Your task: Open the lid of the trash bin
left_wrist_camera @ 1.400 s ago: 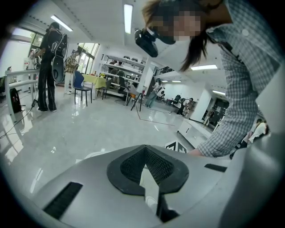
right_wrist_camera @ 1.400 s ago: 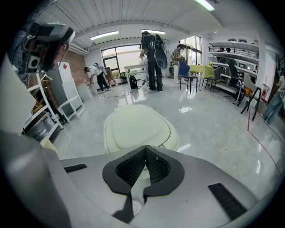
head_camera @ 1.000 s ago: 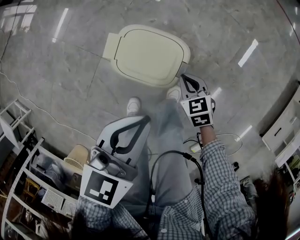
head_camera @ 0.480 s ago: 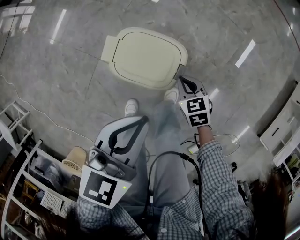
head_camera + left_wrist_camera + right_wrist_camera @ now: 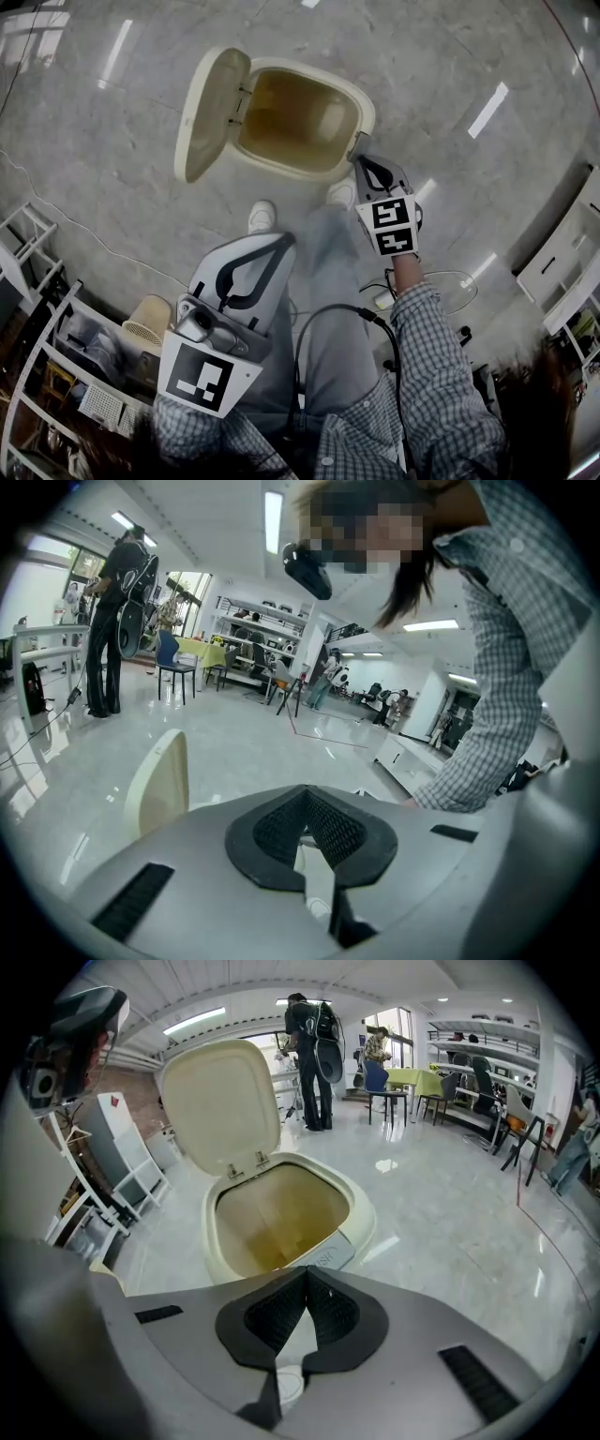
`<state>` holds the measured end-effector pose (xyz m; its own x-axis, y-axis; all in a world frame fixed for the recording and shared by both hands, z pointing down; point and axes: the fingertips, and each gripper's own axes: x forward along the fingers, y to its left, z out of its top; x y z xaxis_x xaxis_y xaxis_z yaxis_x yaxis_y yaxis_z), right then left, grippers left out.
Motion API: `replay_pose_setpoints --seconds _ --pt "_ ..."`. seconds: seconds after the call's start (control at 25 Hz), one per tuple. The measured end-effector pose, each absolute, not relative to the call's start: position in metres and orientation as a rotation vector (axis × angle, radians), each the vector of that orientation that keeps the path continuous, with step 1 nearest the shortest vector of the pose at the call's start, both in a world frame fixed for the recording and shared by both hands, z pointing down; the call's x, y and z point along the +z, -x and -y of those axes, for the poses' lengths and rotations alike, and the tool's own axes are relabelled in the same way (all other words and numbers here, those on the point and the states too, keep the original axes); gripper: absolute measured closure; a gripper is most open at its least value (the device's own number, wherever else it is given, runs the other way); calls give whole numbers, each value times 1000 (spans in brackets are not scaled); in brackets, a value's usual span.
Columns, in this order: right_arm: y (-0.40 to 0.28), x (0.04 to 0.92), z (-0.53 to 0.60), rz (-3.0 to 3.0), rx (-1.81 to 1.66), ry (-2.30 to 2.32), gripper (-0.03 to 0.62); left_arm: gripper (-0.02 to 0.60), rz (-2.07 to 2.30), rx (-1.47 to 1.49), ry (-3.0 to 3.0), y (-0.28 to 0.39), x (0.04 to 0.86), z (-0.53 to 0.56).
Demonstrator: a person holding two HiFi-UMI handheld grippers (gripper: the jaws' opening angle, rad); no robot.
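The right tool point(image 5: 362, 162) point(image 5: 306, 1273) has its jaws pressed together with nothing between them. Its tips sit right at the push tab point(image 5: 325, 1256) on the near rim of the trash bin point(image 5: 368, 113) point(image 5: 362, 1219); whether they touch the tab I cannot tell. A hand in a checked sleeve point(image 5: 433, 375) holds this tool out over the floor point(image 5: 112, 178).

The left tool point(image 5: 288, 238) point(image 5: 305, 795) is also pressed together and pinching nothing. It is held lower and closer to the body, well apart from the bin, with its tips pointing toward a white shoe point(image 5: 262, 216).

The bin is cream-coloured and stands on the grey marble floor just ahead of the person's feet. Its lid point(image 5: 204, 112) point(image 5: 221, 1105) is up — tilted back on the hinge at the side far from the right tool — and the yellowish inside of the bin is in plain sight. In the left gripper view only the edge of the raised lid point(image 5: 159, 782) shows above the tool's body.

A white wire rack point(image 5: 37, 375) stands at the person's left, and a thin cable point(image 5: 84, 220) runs across the floor.
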<state>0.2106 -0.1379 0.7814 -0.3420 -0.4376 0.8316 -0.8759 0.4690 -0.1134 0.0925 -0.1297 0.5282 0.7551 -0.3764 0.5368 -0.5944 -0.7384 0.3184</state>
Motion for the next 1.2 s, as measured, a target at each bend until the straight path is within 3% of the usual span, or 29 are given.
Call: replay_pose_setpoints --seconds 0.6,1.2 --pt "-209 758 150 1978 707 -1134 576 577 764 604 -2501 -81 512 135" --pt "-204 620 169 2084 589 -1299 576 577 800 552 -2623 -62 431 146"
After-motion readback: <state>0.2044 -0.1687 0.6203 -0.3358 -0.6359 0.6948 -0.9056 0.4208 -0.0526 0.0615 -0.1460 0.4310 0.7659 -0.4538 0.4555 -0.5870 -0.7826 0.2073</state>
